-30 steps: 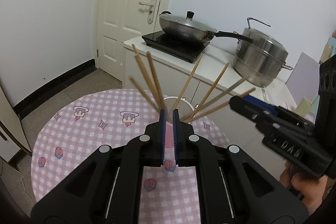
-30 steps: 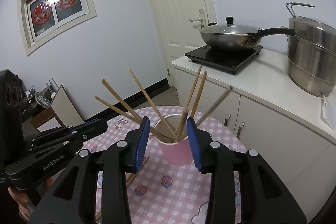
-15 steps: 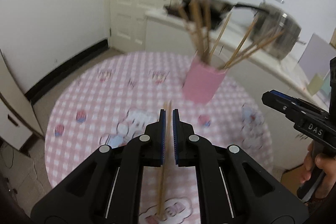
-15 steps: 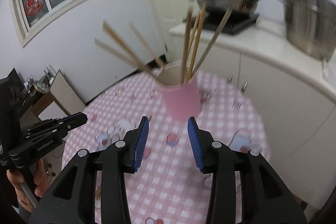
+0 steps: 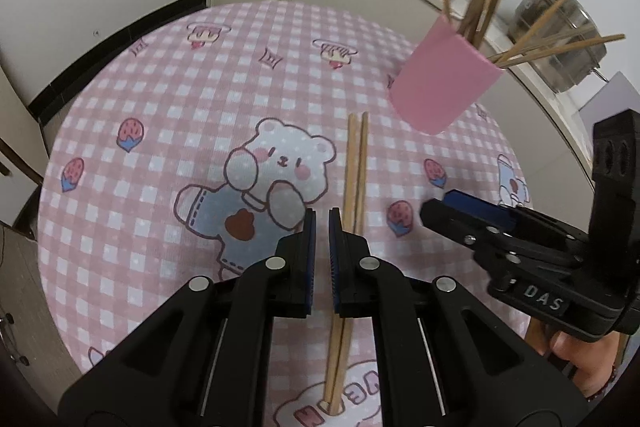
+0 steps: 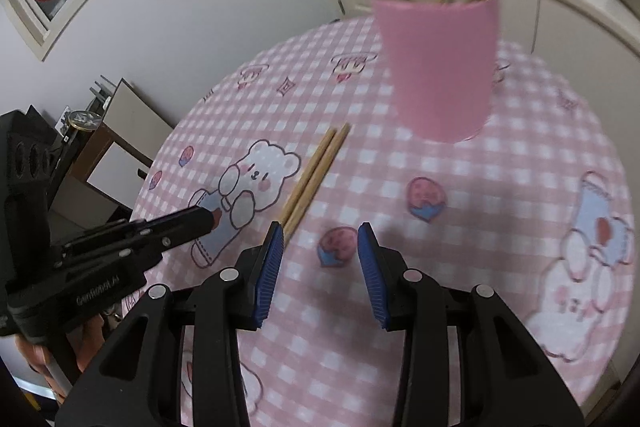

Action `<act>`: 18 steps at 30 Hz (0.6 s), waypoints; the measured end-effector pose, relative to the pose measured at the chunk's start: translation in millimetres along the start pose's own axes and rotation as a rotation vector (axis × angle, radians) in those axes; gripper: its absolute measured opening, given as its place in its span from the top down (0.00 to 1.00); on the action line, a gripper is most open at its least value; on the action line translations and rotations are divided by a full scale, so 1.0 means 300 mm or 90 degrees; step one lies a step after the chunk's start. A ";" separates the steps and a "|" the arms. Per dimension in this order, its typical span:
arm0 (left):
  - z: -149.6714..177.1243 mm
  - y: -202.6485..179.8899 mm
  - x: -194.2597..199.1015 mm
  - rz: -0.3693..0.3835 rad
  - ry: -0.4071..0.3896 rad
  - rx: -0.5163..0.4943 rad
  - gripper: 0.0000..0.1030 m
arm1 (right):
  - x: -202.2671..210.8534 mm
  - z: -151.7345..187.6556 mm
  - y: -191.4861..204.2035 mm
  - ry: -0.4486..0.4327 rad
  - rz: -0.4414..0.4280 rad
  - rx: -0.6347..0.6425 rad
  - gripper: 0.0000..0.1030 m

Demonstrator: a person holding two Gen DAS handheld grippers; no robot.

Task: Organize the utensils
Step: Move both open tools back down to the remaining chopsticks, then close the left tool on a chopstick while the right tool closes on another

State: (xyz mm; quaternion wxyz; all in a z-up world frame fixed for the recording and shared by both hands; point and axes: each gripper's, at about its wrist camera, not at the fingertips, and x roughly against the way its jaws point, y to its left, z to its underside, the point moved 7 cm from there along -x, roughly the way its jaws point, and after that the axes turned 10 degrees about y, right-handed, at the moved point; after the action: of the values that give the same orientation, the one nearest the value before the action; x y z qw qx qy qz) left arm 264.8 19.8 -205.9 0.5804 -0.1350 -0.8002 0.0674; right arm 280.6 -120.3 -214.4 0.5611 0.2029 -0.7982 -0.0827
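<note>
While the chopsticks [image 5: 354, 171] lie just right of the left gripper's [image 5: 322, 223] closed, empty jaws, the right gripper's [image 6: 320, 239] gape empty

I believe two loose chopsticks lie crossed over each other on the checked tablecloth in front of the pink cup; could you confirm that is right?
Not quite: the two chopsticks are not crossed. They lie side by side, parallel and touching, as the left wrist view shows. The rest holds: they rest on the checked tablecloth in front of the pink cup.

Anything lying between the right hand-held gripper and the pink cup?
Nothing. In the right wrist view, only bare checked tablecloth separates the right hand-held gripper from the pink cup; the loose chopsticks lie off to the left.
</note>
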 end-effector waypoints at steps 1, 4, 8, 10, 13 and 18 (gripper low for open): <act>-0.003 0.008 -0.007 0.000 0.003 0.003 0.93 | -0.018 -0.003 0.005 0.006 0.001 -0.001 0.65; -0.011 0.038 -0.027 -0.001 0.007 0.011 0.93 | -0.061 -0.031 0.018 0.020 0.008 -0.002 0.65; -0.019 0.067 -0.041 0.000 0.011 0.016 0.93 | -0.107 -0.058 0.025 0.034 0.040 0.004 0.65; -0.023 0.079 -0.049 -0.002 0.012 0.017 0.93 | -0.129 -0.068 0.020 0.041 0.061 0.005 0.65; -0.031 0.092 -0.055 0.000 0.012 0.015 0.93 | -0.143 -0.073 0.018 0.041 0.094 0.024 0.65; -0.040 0.102 -0.070 0.003 0.015 0.019 0.93 | -0.158 -0.080 0.027 0.045 0.133 0.059 0.66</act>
State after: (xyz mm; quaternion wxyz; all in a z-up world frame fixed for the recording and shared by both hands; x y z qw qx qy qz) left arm 286.5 42.3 -229.2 0.5916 -0.1290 -0.7920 0.0787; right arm 314.7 -91.0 -243.7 0.5845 0.1472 -0.7977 0.0201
